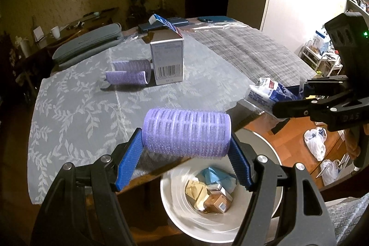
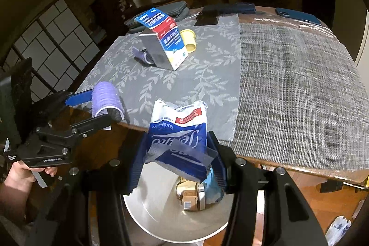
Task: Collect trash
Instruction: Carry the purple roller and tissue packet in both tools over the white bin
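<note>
My left gripper [image 1: 185,151] is shut on a purple hair roller [image 1: 186,133], which lies crosswise between the blue pads at the table's near edge. The same roller [image 2: 107,102] shows at the left of the right wrist view. My right gripper [image 2: 177,160] is shut on a crumpled blue and white tissue packet [image 2: 178,130]; that packet [image 1: 269,93] also appears at the right of the left wrist view. Below both grippers stands a white trash bin [image 1: 175,206], its rim [image 2: 147,218] beside the table, with paper and small boxes inside.
On the leaf-patterned tablecloth [image 1: 76,112] stand an opened silver carton [image 1: 167,59] and two more purple rollers [image 1: 128,77]. A yellow cup [image 2: 189,40] lies behind the carton. A woven grey placemat [image 2: 295,89] covers the right side. White plastic bags [image 1: 316,142] lie on the floor.
</note>
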Demonstrator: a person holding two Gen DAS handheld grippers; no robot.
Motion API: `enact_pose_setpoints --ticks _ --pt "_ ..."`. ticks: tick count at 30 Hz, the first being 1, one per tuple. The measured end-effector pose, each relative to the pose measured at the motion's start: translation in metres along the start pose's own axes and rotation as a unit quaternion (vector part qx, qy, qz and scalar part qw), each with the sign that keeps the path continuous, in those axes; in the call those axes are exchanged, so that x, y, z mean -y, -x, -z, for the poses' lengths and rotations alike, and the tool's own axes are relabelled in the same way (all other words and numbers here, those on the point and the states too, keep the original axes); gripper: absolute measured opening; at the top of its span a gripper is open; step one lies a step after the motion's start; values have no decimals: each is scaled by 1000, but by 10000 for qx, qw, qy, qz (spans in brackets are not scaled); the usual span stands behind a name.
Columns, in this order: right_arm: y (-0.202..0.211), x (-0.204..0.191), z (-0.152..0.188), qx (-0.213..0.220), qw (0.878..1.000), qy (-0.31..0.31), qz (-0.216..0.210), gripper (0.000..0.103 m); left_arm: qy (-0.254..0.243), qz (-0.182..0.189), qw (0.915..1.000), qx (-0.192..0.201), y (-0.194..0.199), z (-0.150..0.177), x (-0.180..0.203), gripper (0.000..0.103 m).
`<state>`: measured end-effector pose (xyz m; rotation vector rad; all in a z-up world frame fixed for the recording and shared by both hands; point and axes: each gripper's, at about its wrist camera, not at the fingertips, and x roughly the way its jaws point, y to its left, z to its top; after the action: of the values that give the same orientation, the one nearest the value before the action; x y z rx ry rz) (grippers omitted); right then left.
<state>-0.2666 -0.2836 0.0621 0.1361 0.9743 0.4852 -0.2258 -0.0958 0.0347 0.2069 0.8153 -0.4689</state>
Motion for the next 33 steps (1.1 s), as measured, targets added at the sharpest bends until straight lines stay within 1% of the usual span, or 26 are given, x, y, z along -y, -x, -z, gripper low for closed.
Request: enact_pose_setpoints --ticks 17,23,33 --pt "0 -13 31 -317 9993 145 -105 51 -7 74 9995 -293 1 27 13 71" --pt "-4 -15 39 -428 9988 223 -63 51 17 95 9992 -396 -2 34 16 71" --pt "-16 -14 56 -692 9972 293 -12 51 46 164 9975 -679 -11 54 21 71"
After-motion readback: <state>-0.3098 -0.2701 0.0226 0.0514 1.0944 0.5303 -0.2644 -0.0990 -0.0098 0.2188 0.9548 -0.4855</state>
